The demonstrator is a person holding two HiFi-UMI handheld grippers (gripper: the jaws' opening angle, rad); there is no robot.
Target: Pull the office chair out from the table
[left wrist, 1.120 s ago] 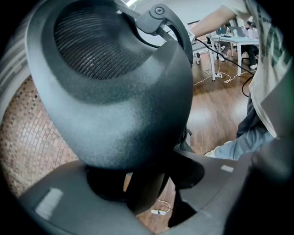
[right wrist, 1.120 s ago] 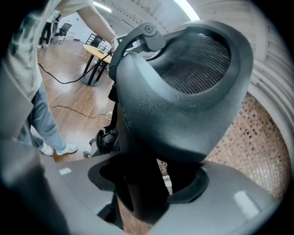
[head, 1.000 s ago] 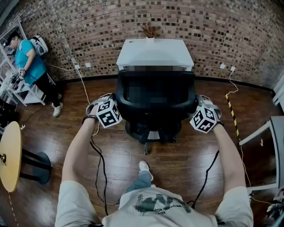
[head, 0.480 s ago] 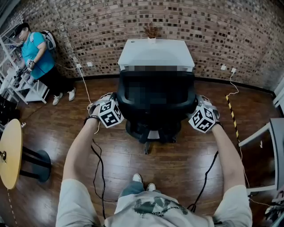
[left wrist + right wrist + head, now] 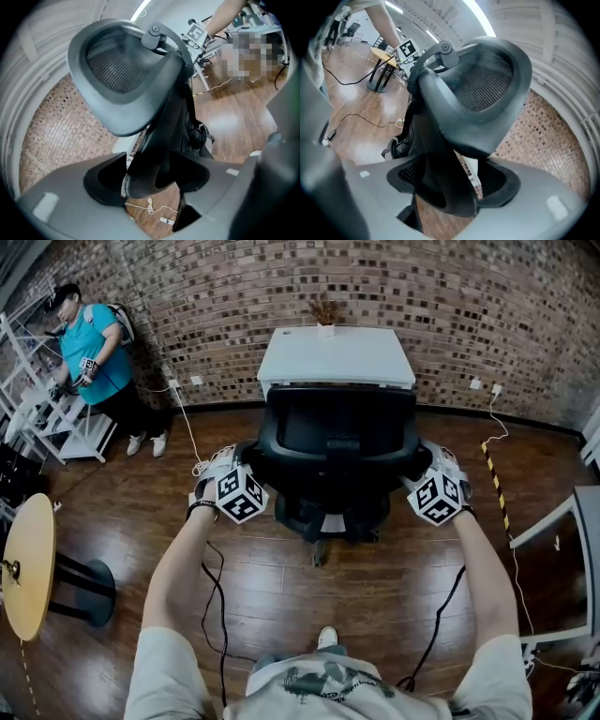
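**A:** Where's the office chair (image 5: 339, 451) relative to the claws?

**B:** Directly between them, just this side of the bench (image 5: 336, 354). The left claw (image 5: 242, 457) stands parted around the backrest's (image 5: 342, 423) left edge. The right claw (image 5: 424, 463) is opening, the right edge between its jaws. Both sit equally near, so I'd judge any pull runs straight back toward the person.
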